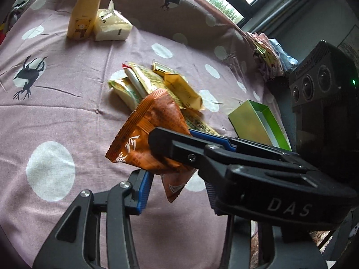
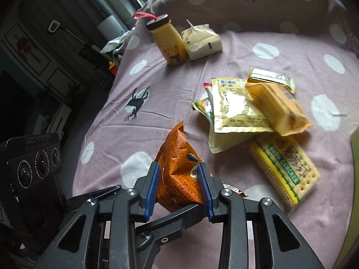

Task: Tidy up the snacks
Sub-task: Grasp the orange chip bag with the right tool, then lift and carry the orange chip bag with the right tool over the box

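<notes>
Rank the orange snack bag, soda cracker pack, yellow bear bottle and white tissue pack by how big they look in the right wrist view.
1. orange snack bag, though nearness to the camera inflates it
2. soda cracker pack, close behind it
3. yellow bear bottle and white tissue pack: alike, both far, so unranked

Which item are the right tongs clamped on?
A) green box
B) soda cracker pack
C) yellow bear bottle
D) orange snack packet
D: in the right wrist view both blue pads of the right tongs press the sides of the orange snack packet, lifted off the cloth; the soda cracker pack lies untouched.
</notes>
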